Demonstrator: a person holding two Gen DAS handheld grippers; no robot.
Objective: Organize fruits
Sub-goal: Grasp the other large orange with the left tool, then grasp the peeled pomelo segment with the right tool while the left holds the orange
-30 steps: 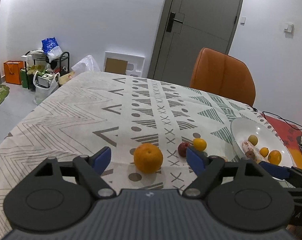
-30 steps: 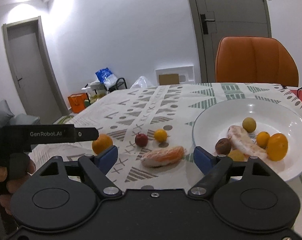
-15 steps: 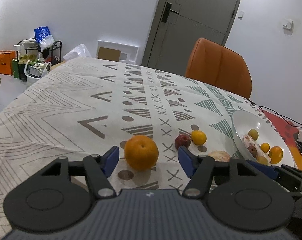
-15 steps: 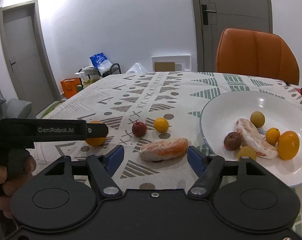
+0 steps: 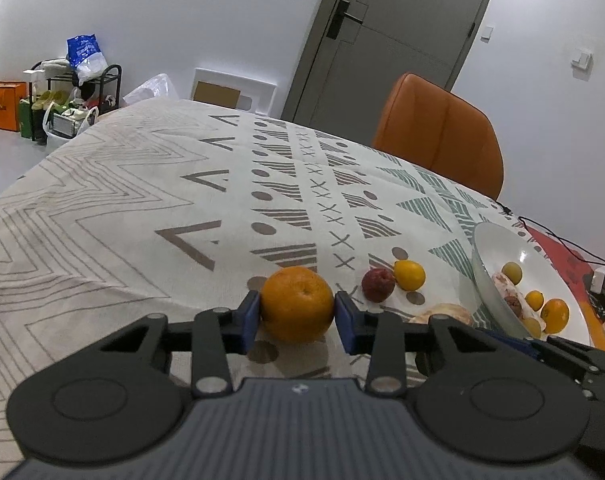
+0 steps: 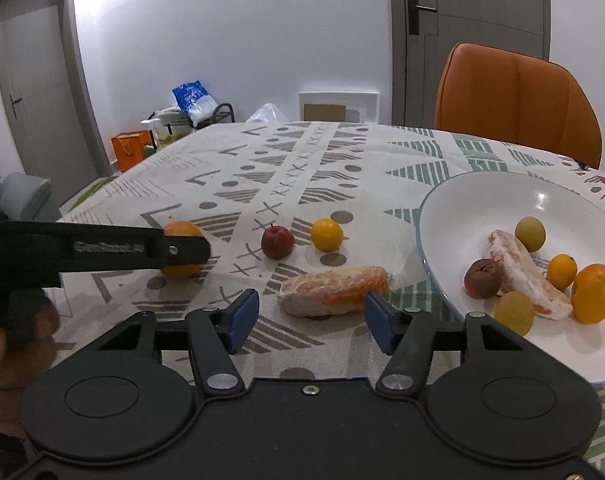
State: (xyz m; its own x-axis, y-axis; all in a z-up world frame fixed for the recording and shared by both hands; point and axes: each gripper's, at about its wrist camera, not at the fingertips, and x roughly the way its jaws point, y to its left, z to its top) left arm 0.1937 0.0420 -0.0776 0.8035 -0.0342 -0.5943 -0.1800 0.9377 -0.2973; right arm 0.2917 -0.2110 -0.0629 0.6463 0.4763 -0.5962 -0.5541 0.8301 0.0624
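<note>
A large orange (image 5: 297, 304) sits on the patterned tablecloth between the blue pads of my left gripper (image 5: 297, 317). Its jaws are closing and both pads touch the orange's sides. In the right wrist view one of its fingers (image 6: 142, 248) crosses in front of that orange (image 6: 181, 270). My right gripper (image 6: 310, 318) is closing around a peeled citrus segment (image 6: 334, 290); the left pad stands clear of it. A red fruit (image 6: 277, 242) and a small yellow citrus (image 6: 326, 234) lie just beyond. The white plate (image 6: 502, 192) on the right holds several fruits.
An orange chair (image 6: 514, 100) stands behind the table's far right side. Black cables and a red mat (image 5: 562, 256) lie past the plate. A person's hand (image 6: 6, 344) holds the left gripper at the left edge. Bags and a rack stand on the floor (image 5: 62, 96).
Both grippers moved forward and lower. The left jaws narrowed from wide apart until the pads met the orange. The right jaws narrowed around the peeled segment.
</note>
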